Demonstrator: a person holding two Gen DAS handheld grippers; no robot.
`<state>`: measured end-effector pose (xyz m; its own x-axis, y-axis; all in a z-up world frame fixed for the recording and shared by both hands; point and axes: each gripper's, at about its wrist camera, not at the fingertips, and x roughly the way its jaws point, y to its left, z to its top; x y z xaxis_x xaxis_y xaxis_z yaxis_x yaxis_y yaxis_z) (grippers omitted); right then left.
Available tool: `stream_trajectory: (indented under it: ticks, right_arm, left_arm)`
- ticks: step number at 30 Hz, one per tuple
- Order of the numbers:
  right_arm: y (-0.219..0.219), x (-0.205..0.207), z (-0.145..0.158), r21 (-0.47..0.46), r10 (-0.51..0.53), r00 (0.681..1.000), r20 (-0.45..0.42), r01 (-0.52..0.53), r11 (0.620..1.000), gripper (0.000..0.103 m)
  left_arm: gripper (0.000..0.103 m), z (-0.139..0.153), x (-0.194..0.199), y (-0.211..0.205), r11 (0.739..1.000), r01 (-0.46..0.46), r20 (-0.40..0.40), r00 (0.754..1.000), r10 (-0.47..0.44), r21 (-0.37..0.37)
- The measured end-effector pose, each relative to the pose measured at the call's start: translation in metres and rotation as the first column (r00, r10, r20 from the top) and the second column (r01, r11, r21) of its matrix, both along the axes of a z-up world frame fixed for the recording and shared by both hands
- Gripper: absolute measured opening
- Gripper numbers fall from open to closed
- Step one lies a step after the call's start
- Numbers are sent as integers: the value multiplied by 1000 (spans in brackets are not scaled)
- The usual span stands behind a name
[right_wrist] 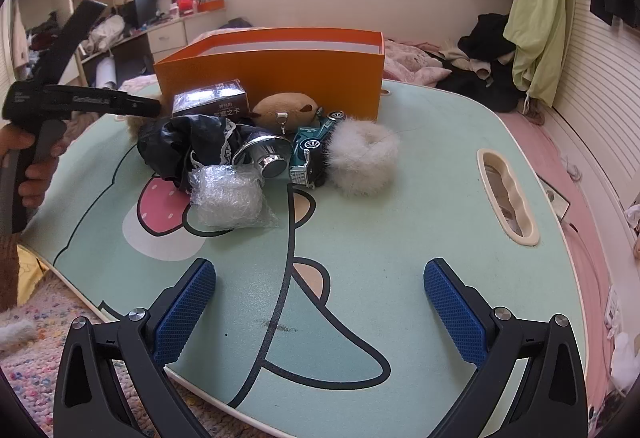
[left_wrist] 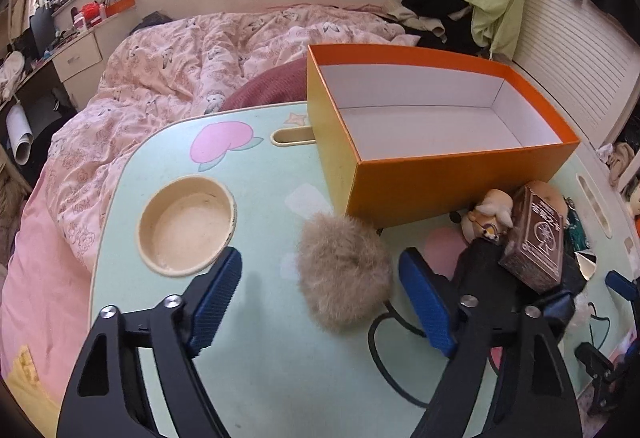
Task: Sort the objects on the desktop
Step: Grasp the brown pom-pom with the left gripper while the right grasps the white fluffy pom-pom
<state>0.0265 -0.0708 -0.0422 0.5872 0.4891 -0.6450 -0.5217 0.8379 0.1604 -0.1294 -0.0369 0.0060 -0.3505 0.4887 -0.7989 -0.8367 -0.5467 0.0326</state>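
In the left wrist view a brown fluffy pom-pom (left_wrist: 344, 270) lies on the mint lap table (left_wrist: 260, 366), just in front of the empty orange box (left_wrist: 440, 178). My left gripper (left_wrist: 320, 258) is open around it; the right pad sits close to the fur and the left pad stands well clear. My right gripper (right_wrist: 320, 270) is open over bare tabletop with nothing between its fingers. Beyond it lie a pile: bubble wrap (right_wrist: 228, 198), chrome knob (right_wrist: 264, 154), toy truck (right_wrist: 312, 154), white fur ring (right_wrist: 364, 158), black fabric (right_wrist: 184, 146), card box (right_wrist: 212, 100) and plush toy (right_wrist: 286, 106).
The table has a round cup recess (left_wrist: 186, 222) at the left and a handle slot (right_wrist: 508, 194) at the right. A hand (right_wrist: 36, 166) holds the left tool at the table's left edge. A pink-quilted bed (left_wrist: 180, 62) surrounds the table.
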Motion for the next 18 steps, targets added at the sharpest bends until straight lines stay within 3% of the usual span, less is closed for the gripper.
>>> stream_trajectory:
  ticks: [1,2,3,10,15,18]
  right_arm:
    - [0,0,0,0,-3,1000,1,3,1000,103]
    - [0,0,0,0,-6,1000,3,6,1000,103]
    - [0,0,0,-1,-7,1000,5,7,1000,103]
    - [-9,5,4,40,-35,999,5,35,999,103]
    - [-30,22,23,183,-135,991,-17,136,974,103]
    - [-33,43,34,175,-220,974,-47,225,959,103]
  left_arm:
    - [59,-4,-1,3,1000,2,14,1000,-2,-7]
    - [57,-7,-1,7,1000,6,13,1000,-6,-10]
    - [39,-7,1,7,1000,9,-8,1000,-9,-7]
    - [38,6,36,-27,997,36,-2,999,-36,65]
    - [38,3,77,-49,994,84,-32,996,-82,75]
    - [38,0,93,-51,994,89,-72,994,-85,61]
